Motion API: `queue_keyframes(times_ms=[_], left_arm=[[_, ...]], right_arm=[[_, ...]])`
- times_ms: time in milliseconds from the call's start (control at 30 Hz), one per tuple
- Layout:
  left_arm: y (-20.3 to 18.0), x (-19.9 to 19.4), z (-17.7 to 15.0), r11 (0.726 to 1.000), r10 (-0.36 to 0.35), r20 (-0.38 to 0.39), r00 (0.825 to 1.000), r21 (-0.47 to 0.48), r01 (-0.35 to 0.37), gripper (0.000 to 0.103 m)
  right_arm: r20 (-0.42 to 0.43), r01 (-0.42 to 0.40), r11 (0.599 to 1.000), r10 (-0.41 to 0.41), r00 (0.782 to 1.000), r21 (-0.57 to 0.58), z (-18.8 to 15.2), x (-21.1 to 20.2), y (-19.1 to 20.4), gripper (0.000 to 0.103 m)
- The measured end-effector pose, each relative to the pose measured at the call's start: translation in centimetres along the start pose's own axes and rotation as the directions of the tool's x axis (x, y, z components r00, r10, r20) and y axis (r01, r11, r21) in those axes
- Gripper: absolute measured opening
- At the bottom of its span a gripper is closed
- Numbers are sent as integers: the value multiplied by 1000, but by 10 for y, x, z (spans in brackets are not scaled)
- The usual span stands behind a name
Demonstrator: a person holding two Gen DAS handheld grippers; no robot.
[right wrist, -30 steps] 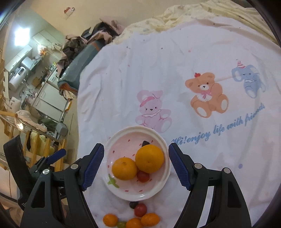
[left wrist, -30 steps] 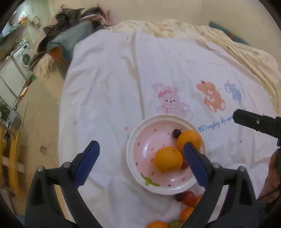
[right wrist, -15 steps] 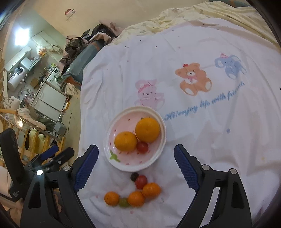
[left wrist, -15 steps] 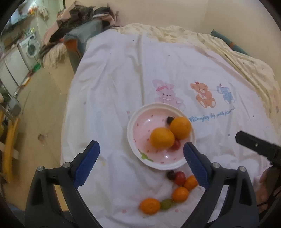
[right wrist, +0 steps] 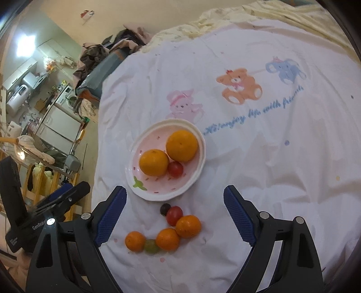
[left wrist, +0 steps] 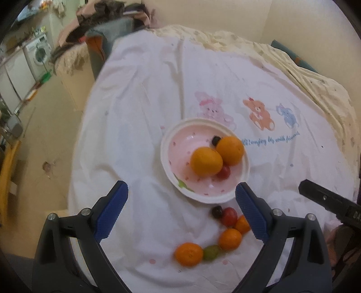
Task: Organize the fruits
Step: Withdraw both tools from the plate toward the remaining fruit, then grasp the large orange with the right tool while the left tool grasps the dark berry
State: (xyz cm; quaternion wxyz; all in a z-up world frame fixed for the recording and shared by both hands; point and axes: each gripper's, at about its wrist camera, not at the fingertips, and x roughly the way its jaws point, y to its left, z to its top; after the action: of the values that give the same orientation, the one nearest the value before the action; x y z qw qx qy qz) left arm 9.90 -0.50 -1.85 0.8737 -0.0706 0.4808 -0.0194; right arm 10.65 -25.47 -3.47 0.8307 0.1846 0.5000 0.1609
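A pink bowl on the white sheet holds two oranges, a red cherry tomato and a dark grape. In front of it lie three small oranges, a green grape, a red tomato and a dark grape; they also show in the left wrist view. My left gripper is open and empty, above the sheet before the bowl. My right gripper is open and empty, over the loose fruit.
The white sheet with cartoon animals covers a bed. Its left edge drops to the floor. Clothes are piled at the far left end. A yellow quilt lies at the back right. The left gripper's body shows at the left.
Both grippers have pulled back and up from the bowl. The bowl looks smaller and the loose fruit in front of it has come into full view. Both stay open.
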Motion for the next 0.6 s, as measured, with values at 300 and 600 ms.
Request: queue_keyframes(times_ms=[300,600], left_arm=[[-1,13,-6,1000,-5,-63,998,16,6,94],[23,21,-5,997,17,-101,995,-78,-25,94]], right_arm=[[-41,25,999,-23,999,48,-3,16,-14,90],[-154,-19,999,26,988,46,-18,35,-14,90]])
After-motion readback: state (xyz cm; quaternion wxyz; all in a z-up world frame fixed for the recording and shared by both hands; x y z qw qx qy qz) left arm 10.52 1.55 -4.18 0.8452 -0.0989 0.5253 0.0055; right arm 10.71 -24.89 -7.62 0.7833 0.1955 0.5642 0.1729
